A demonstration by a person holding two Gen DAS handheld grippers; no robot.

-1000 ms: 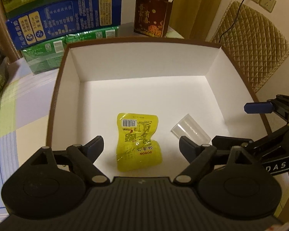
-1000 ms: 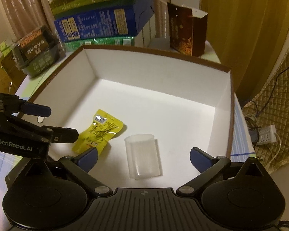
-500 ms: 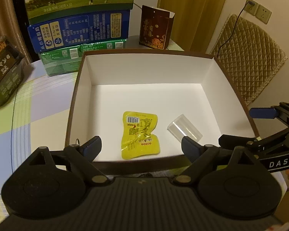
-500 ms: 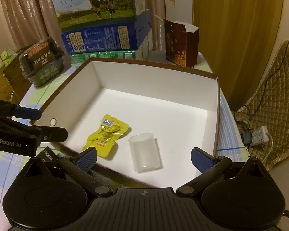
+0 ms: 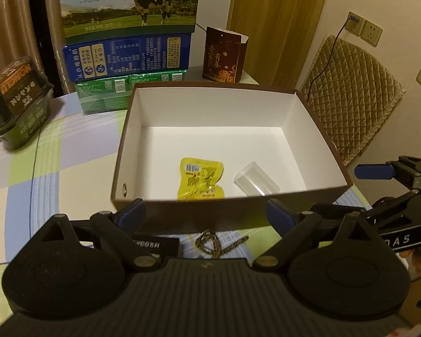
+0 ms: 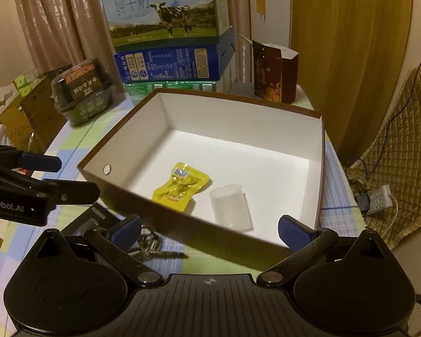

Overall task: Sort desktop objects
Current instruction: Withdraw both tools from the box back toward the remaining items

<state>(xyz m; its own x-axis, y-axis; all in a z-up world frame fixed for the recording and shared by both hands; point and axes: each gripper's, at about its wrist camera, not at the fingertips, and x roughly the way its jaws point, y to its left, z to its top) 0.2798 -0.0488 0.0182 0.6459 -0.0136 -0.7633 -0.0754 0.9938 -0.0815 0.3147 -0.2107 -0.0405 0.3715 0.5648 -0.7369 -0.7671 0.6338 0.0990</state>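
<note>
A brown box with a white inside (image 5: 216, 104) (image 6: 238, 123) stands on the checked tablecloth. In it lie a yellow snack packet (image 5: 200, 178) (image 6: 181, 186) and a clear plastic cup (image 5: 256, 179) (image 6: 230, 210) on its side. My left gripper (image 5: 206, 214) is open and empty, above the table in front of the box's near wall. My right gripper (image 6: 209, 231) is open and empty, at the box's near right corner. In front of the box lie a braided cord (image 5: 210, 243) (image 6: 148, 245) and a black flat item with white lettering (image 5: 157, 245) (image 6: 96, 217).
Stacked milk cartons (image 5: 129, 25) (image 6: 168, 36) stand behind the box, a dark red paper bag (image 5: 223, 54) (image 6: 275, 71) at the back right. A dark green pack (image 5: 16, 98) (image 6: 81, 92) sits at the left. A quilted cushion (image 5: 350, 95) lies beyond the table's right edge.
Both grippers have pulled back and up out of the box, open and empty throughout. The packet and the cup stay where they lay. The cord and black item have come into view.
</note>
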